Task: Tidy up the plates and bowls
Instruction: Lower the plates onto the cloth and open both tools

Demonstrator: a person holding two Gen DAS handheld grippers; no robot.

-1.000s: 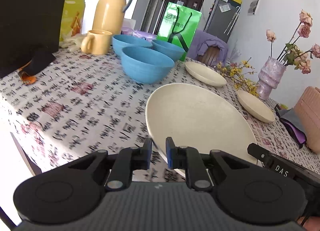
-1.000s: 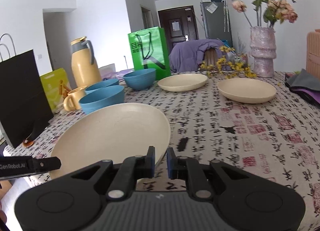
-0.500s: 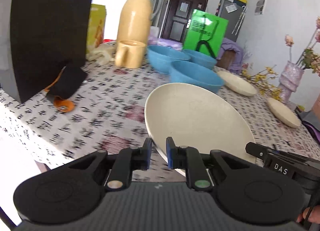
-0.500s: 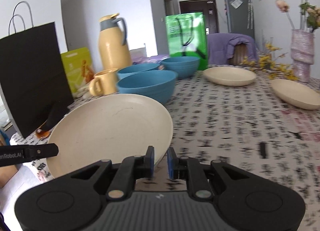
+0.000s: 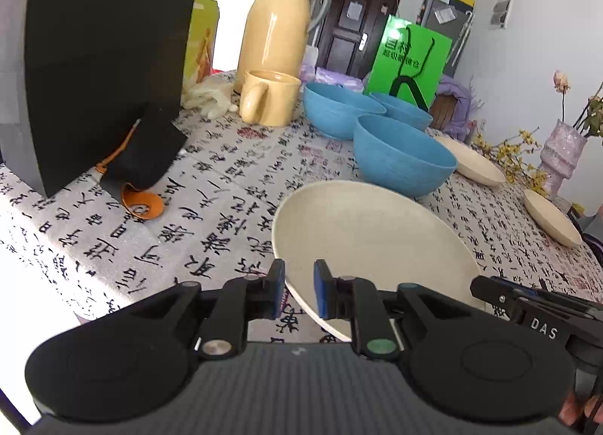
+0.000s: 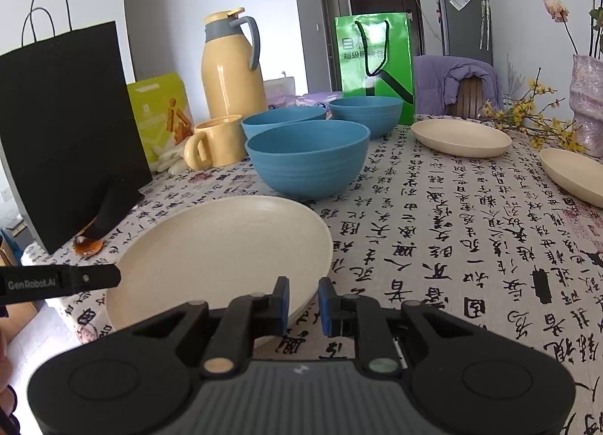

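Note:
A large cream plate (image 5: 361,243) (image 6: 222,254) lies on the patterned tablecloth near the front edge. My left gripper (image 5: 297,290) stands at its left rim and my right gripper (image 6: 303,299) at its right rim; both have their jaws a little apart with the rim between them, not pinched. Three blue bowls stand behind the plate: the nearest (image 5: 399,162) (image 6: 307,160), and two further back (image 5: 339,111) (image 6: 365,115). Two smaller cream plates (image 6: 461,137) (image 6: 573,175) lie at the right.
A black paper bag (image 6: 68,126) stands at the left. A yellow mug (image 5: 269,103), a yellow thermos jug (image 5: 279,24) and a green bag (image 6: 375,62) stand at the back. A pink vase (image 6: 588,103) with flowers is at the far right. The table edge (image 5: 56,284) is near.
Both grippers carried the plate leftward and lowered it onto the cloth near the nearest blue bowl. Their jaws have opened a little off its rim.

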